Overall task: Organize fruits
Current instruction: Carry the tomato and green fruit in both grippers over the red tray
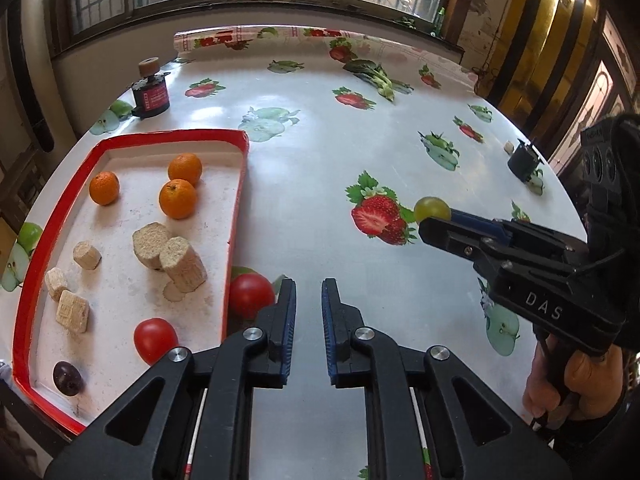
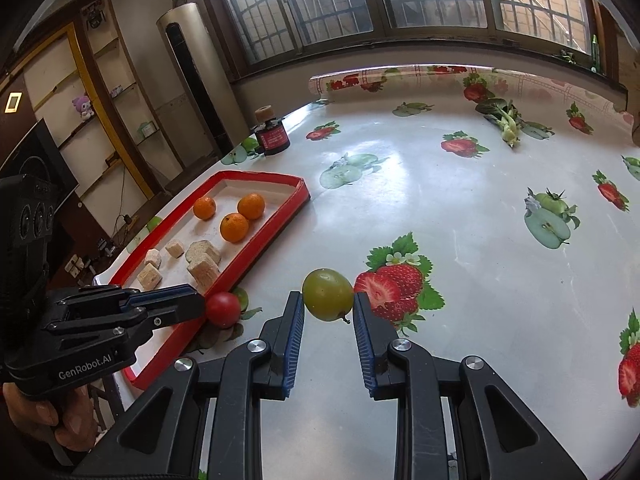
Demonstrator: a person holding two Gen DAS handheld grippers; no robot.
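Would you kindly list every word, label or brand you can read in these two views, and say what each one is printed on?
"DAS": on the black body of the right tongs, seen from the left wrist view; the word may run on out of sight.
"GenRobot.AI": on the black body of the left tongs, seen from the right wrist view.
The red label on the dark jar: has print, but too small and blurred to read.

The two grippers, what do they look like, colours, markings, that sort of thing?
Both are matte black plastic with angular linkage arms, silver round pivot bolts and blue ribbed pads on the inner faces of the fingers. The right gripper shows white lettering "DAS" on its body in the left wrist view; the left gripper reads "GenRobot.AI" in the right wrist view. Each has a black pistol-style handle held by a bare hand.
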